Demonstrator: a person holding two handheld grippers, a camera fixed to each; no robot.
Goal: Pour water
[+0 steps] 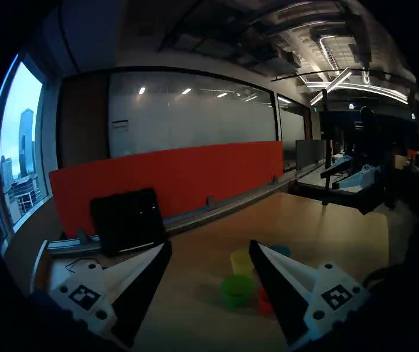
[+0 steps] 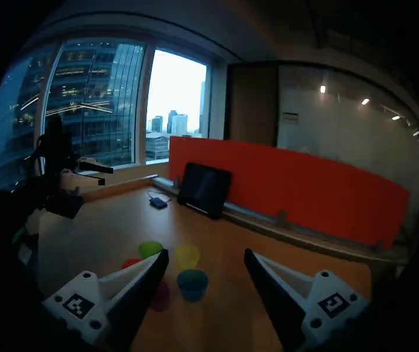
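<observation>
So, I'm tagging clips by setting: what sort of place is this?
Most likely a high-rise office: a wooden desk with a red divider, a glass-walled room behind it, and city towers through the window.

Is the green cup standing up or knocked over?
Standing up. The green cup sits on the desk with its round open rim facing up. Water inside: cannot tell.

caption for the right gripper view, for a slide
Open right gripper facing yellow cup, blue cup and green cup on a wooden desk, tablet behind.
</observation>
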